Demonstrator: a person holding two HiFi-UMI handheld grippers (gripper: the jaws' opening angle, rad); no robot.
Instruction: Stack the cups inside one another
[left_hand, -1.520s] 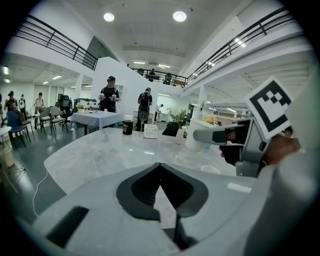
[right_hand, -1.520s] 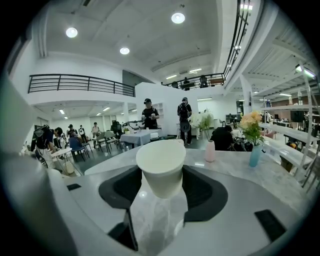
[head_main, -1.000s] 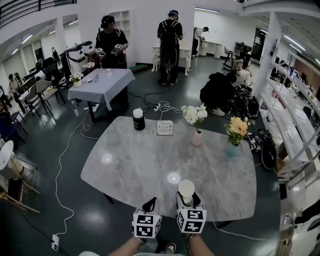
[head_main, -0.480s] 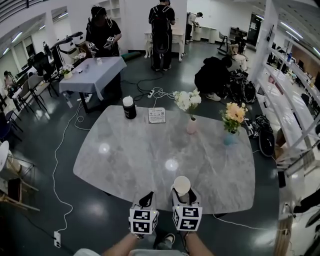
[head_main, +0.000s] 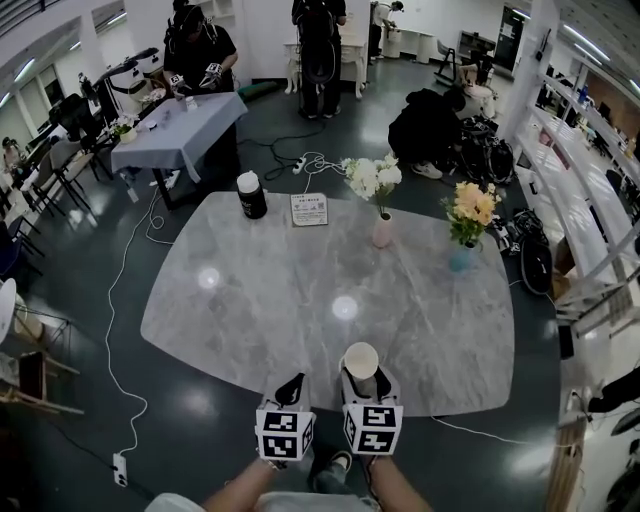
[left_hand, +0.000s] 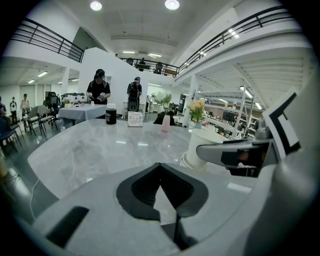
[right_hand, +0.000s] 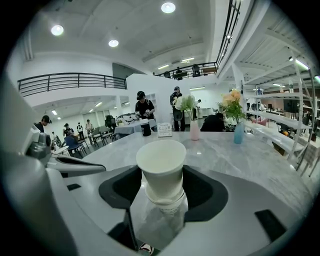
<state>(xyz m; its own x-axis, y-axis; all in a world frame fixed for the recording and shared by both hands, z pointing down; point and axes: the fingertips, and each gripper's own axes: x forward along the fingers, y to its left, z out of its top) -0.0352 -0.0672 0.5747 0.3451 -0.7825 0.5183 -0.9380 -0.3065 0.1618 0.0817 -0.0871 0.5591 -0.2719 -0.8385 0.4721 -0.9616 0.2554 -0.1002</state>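
cups nested one inside another — clamped in right gripper fingers — left gripper fingers together, empty.

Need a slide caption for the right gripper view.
Right gripper grips nested white cups at the near edge of a grey marble table.

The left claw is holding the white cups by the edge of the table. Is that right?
Not quite. It is the right claw that is holding the white cups by the edge of the table. The right gripper view shows them between its jaws. The left claw is shut on nothing.
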